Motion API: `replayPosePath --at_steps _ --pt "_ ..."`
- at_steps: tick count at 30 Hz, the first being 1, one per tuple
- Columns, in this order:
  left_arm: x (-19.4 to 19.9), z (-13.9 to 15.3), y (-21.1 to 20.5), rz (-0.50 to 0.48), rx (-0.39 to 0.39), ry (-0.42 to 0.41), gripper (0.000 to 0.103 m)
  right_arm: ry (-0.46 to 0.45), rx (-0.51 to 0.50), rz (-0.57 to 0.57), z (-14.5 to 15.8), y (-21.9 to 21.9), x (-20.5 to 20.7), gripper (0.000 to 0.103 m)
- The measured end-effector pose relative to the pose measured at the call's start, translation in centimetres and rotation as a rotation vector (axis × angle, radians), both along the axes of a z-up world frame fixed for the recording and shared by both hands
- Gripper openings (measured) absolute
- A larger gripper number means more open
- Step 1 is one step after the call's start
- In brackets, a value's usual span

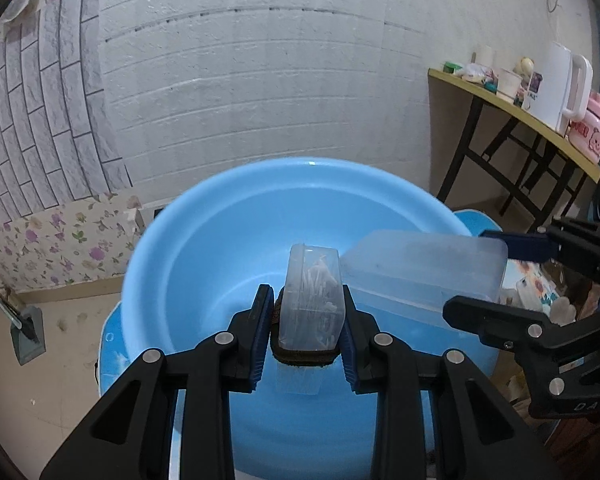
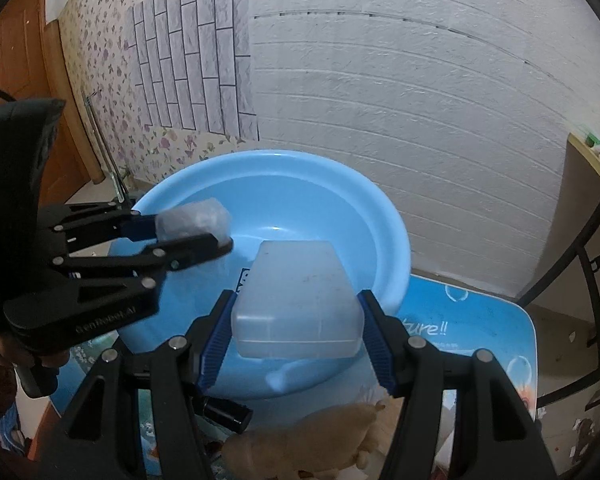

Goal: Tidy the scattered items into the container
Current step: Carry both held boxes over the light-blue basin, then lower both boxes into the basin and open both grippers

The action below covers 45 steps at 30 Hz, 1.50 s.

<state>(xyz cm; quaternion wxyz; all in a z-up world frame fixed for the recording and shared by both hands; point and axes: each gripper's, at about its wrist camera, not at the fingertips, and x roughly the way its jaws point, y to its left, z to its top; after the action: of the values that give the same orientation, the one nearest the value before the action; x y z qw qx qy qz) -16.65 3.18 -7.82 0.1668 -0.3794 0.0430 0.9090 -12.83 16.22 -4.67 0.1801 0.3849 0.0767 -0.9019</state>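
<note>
Two clear boxes (image 1: 310,300) (image 2: 296,304), one basin (image 1: 220,220)

The basin (image 1: 236,232) is plain sky blue, and it sits on a deeper blue tabletop (image 2: 472,320) printed with pale bubbles and white lettering. The black grippers carry ribbed royal-blue pads (image 2: 216,344); the wall (image 1: 260,80) at twelve o'clock is white embossed brick. At nine o'clock, wallpaper (image 1: 60,236) shows purple flowers on cream, and the lidded box (image 2: 300,300) looks frosted, perhaps milky white.
</note>
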Motion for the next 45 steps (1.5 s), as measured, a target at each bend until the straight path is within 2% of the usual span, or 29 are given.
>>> replayPosePath --at_steps 5,11,18,27,30,32,35,41,45 --pt "0.3 -1.3 0.2 0.009 -0.017 -0.026 0.030 -0.021 -0.007 0.031 -0.9 -0.5 -0.2 0.060" --pt "1.1 -1.3 0.3 0.024 -0.030 -0.011 0.030 -0.060 -0.007 0.055 -1.8 -1.3 -0.1 0.060" --pt "1.7 -1.0 -0.6 0.035 0.001 -0.020 0.031 -0.066 -0.021 0.060 -2.0 -1.3 0.9 0.060" --pt "2.6 -0.5 -1.0 0.040 0.017 -0.005 0.040 -0.078 -0.040 0.061 -1.8 -1.5 1.3 0.061" --pt "3.0 -0.2 -1.2 0.040 0.017 -0.005 0.048 -0.080 -0.036 0.056 -1.6 -1.6 1.2 0.061" --pt "3.4 0.1 -1.5 0.050 0.016 -0.003 0.060 -0.077 -0.034 0.057 -1.5 -1.7 1.3 0.061" --pt "4.1 0.6 -2.1 0.072 0.022 0.010 0.071 -0.074 -0.041 0.057 -1.3 -1.7 1.6 0.061" --pt "6.0 1.6 -2.6 0.116 0.010 0.031 0.083 -0.033 -0.024 0.048 -0.6 -1.4 3.2 0.061" --pt "7.7 1.8 -2.6 0.134 -0.003 0.036 0.087 -0.023 -0.037 0.055 -0.2 -0.9 4.7 0.061"
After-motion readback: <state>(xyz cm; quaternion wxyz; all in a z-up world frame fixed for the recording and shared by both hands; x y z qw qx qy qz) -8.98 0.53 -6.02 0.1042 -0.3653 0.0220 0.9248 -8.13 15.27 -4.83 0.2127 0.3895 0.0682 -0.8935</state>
